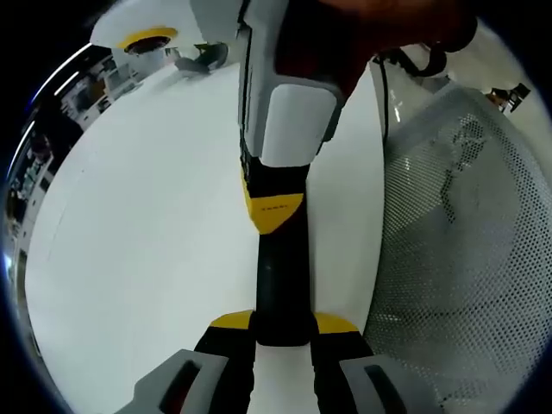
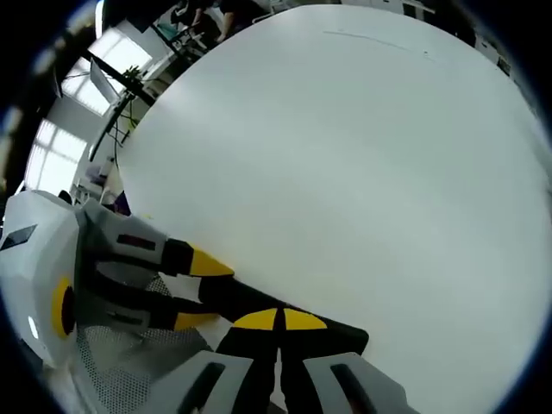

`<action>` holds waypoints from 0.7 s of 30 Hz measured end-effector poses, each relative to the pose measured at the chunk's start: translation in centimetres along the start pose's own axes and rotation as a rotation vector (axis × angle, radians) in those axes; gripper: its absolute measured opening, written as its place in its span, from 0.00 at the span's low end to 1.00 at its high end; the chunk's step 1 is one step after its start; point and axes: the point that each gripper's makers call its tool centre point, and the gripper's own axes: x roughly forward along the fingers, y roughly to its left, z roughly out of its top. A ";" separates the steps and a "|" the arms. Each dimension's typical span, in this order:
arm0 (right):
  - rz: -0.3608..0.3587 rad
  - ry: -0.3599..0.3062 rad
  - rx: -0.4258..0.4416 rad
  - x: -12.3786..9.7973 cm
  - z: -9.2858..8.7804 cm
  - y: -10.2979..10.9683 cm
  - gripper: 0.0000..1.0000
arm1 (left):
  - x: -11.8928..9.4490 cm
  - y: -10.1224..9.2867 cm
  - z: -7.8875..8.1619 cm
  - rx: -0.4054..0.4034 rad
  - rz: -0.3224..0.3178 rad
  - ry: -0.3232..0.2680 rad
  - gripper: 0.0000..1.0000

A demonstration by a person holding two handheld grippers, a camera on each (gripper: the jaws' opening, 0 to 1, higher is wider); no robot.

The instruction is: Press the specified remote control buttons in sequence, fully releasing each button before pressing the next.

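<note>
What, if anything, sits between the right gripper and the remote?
Nothing visible. The right gripper has its closed tips on the remote, which the left gripper holds between its jaws; the mesh basket stands aside.

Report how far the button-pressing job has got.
Done: the black remote is clamped between the left gripper fingers. In hand: the right gripper, fingers together, has its yellow tips down on the remote's face, which looks like a press. Left: lifting off fully and any further presses. No buttons are readable here, so the place in the sequence cannot be told.
</note>
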 end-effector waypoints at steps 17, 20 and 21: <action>-0.011 -0.007 -0.009 0.2 0.2 0.0 0.00 | 0.0 0.0 0.0 -0.001 0.001 -0.004 0.24; -0.012 -0.008 -0.005 0.1 0.1 0.0 0.00 | 0.0 0.0 0.0 0.000 0.001 -0.001 0.24; -0.008 -0.015 0.003 0.0 0.0 0.0 0.00 | 0.0 0.0 0.0 0.000 0.002 0.000 0.24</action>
